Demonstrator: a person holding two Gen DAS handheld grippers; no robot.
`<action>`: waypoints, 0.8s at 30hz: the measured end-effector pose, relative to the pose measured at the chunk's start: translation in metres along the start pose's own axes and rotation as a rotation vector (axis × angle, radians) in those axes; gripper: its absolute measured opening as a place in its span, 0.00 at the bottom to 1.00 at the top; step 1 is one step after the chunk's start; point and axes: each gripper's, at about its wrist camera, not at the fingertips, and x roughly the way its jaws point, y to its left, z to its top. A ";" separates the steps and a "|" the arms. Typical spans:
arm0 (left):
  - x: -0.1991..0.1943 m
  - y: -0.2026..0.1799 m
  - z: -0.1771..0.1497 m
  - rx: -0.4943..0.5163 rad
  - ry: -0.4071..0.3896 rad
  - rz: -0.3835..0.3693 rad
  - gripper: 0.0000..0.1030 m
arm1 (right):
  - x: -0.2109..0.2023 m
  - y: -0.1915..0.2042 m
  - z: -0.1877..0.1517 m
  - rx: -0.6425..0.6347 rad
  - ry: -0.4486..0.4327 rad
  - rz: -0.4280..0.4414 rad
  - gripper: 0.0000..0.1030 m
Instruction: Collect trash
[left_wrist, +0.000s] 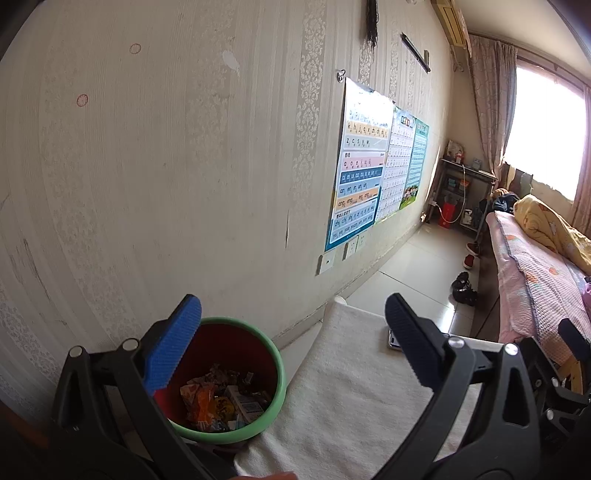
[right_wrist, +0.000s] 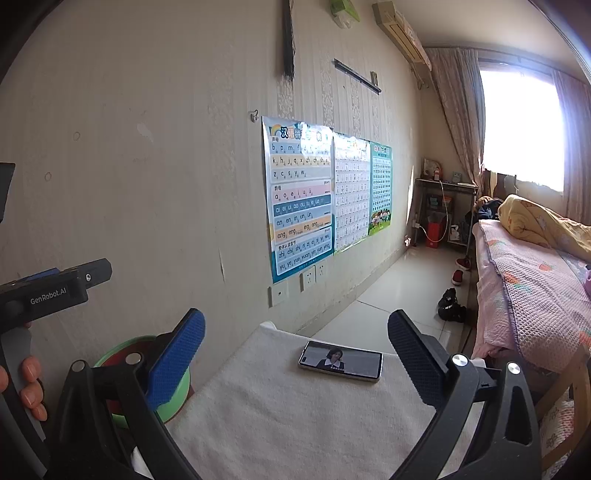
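Note:
A red bin with a green rim (left_wrist: 275, 402) stands by the wall, left of a table with a white towel cover (left_wrist: 343, 398). Several crumpled wrappers and small boxes (left_wrist: 218, 402) lie inside it. My left gripper (left_wrist: 293, 349) hangs open above the bin's right side and the table edge, nothing between its fingers. My right gripper (right_wrist: 295, 362) is open over the towel-covered table (right_wrist: 288, 413), empty too. The bin (right_wrist: 175, 400) shows partly behind its left finger. The left gripper body, held by a hand (right_wrist: 31, 384), sits at the far left of the right wrist view.
A phone (right_wrist: 341, 360) with a lit screen lies on the towel near its far edge. The wallpapered wall (left_wrist: 166, 184) runs along the left with posters (right_wrist: 301, 199). A bed (right_wrist: 532, 273) stands right, shoes (right_wrist: 450, 304) on the tiled floor beside it.

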 end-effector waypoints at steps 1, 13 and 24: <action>0.000 0.000 0.000 0.000 0.001 0.000 0.95 | 0.000 0.000 -0.001 0.000 0.001 0.000 0.93; 0.006 0.003 -0.002 -0.005 0.020 -0.011 0.95 | 0.004 -0.001 -0.006 -0.002 0.021 0.000 0.93; 0.009 0.002 -0.004 0.004 0.027 -0.016 0.95 | 0.012 -0.006 -0.013 0.007 0.057 -0.009 0.93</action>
